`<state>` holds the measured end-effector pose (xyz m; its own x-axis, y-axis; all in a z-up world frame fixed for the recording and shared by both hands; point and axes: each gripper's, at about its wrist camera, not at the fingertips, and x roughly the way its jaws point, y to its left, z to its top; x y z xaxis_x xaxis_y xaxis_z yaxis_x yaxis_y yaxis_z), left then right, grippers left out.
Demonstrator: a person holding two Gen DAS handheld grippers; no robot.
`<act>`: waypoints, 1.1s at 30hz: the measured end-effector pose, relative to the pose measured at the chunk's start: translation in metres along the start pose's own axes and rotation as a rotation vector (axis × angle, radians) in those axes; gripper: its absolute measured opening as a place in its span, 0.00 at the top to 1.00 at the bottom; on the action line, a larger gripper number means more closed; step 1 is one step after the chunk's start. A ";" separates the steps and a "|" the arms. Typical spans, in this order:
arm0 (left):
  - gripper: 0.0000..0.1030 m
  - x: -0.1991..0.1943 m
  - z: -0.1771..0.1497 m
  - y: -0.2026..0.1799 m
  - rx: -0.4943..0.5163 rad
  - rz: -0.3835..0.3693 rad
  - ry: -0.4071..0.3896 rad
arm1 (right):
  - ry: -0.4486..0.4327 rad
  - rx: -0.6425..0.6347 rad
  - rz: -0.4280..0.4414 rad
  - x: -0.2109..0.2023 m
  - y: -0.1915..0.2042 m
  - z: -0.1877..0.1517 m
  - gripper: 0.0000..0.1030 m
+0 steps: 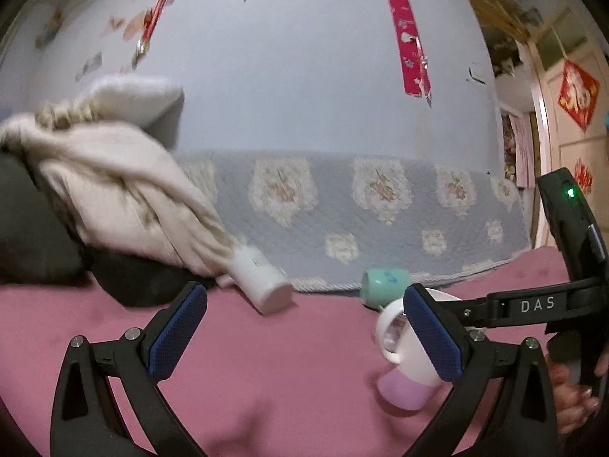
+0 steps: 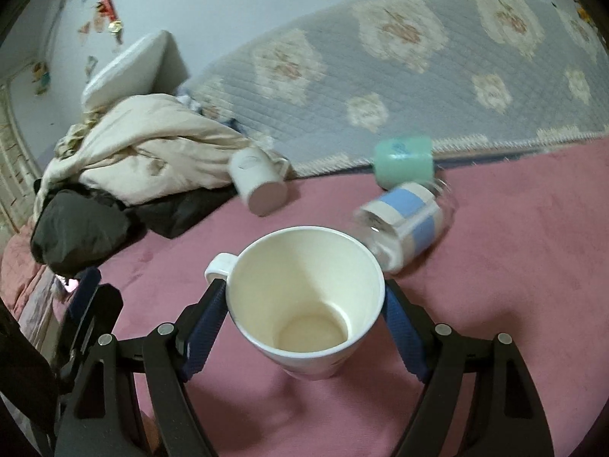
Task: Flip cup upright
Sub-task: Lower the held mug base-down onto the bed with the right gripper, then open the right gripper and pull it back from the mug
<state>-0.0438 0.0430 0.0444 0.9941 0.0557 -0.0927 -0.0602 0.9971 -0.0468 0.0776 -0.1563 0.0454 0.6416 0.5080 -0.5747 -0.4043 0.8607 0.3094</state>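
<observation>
The white cup (image 2: 304, 301) has a small handle near its rim on the left. It stands up with its open mouth facing up, and it is empty inside. Its bottom looks like it sits on the pink bed (image 2: 514, 266). Blue pads press on both sides of it. In the left wrist view the cup (image 1: 399, 346) is partly hidden.

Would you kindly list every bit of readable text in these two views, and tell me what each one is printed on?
"DAS": white letters on the black arm of the right gripper, seen in the left wrist view.
Blue marking on the green cup: too blurred to read.
Small mark on the white mug lying by the bedding: too small to read.
Red wall banner: illegible.
</observation>
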 end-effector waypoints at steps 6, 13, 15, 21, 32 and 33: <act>0.00 -0.025 0.020 0.028 -0.089 -0.023 -0.074 | -0.002 -0.092 -0.011 0.004 0.032 -0.008 0.20; 0.00 -0.034 0.025 0.038 -0.141 -0.077 -0.078 | 0.037 -0.147 -0.043 0.019 0.042 -0.028 0.20; 0.00 -0.035 0.027 0.040 -0.153 -0.087 -0.075 | 0.025 -0.152 -0.043 0.017 0.042 -0.031 0.20; 0.00 -0.039 0.032 0.030 -0.105 -0.087 -0.064 | -0.093 -0.133 -0.009 -0.013 0.035 -0.033 0.13; 0.00 -0.042 0.030 -0.005 0.018 -0.070 0.024 | -0.296 -0.088 -0.208 -0.088 0.012 -0.046 0.00; 0.00 -0.044 0.030 -0.006 0.019 -0.076 0.026 | -0.297 -0.092 -0.217 -0.090 0.012 -0.046 0.00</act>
<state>-0.0844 0.0361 0.0785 0.9931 -0.0212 -0.1153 0.0173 0.9992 -0.0355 -0.0154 -0.1938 0.0658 0.8744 0.3138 -0.3702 -0.2865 0.9495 0.1281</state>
